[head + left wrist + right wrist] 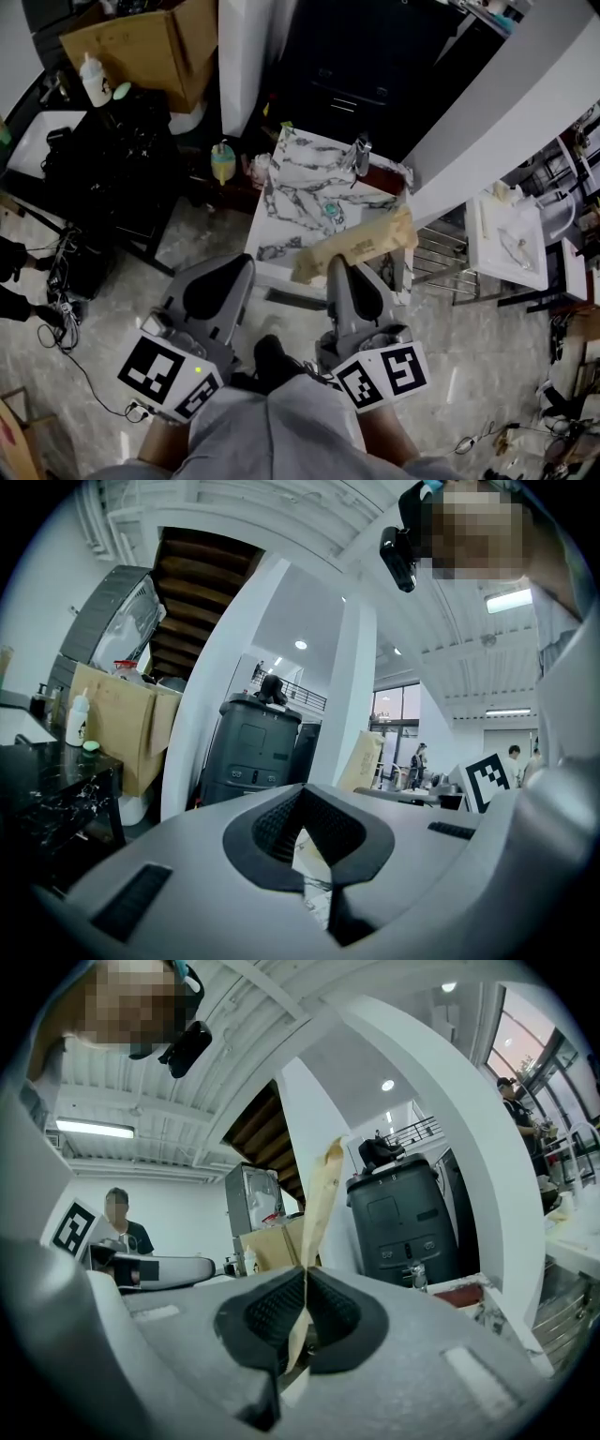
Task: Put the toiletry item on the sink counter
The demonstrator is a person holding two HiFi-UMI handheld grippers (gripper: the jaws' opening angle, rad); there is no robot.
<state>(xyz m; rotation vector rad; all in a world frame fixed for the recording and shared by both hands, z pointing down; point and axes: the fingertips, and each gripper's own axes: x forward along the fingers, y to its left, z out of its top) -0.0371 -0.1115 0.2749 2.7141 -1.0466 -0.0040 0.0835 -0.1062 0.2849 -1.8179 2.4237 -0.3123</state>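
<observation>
A flat tan paper packet (358,246) hangs over the near edge of the marble-patterned sink counter (298,178). My right gripper (336,266) is shut on its lower edge. In the right gripper view the packet (320,1199) stands up edge-on from between the pads of the right gripper (306,1275). My left gripper (246,264) is held beside it, to the left and just short of the counter's front. It is shut with nothing in it, and in its own view the tips of the left gripper (302,795) meet. A chrome faucet (361,154) stands at the counter's back right.
A small yellow and teal bottle (222,161) stands left of the counter. A black table (112,164), a cardboard box (155,42) and a white bottle (94,80) are at far left. A metal rack (437,253) and a white basin (511,239) lie right. A dark bin (403,1213) stands behind.
</observation>
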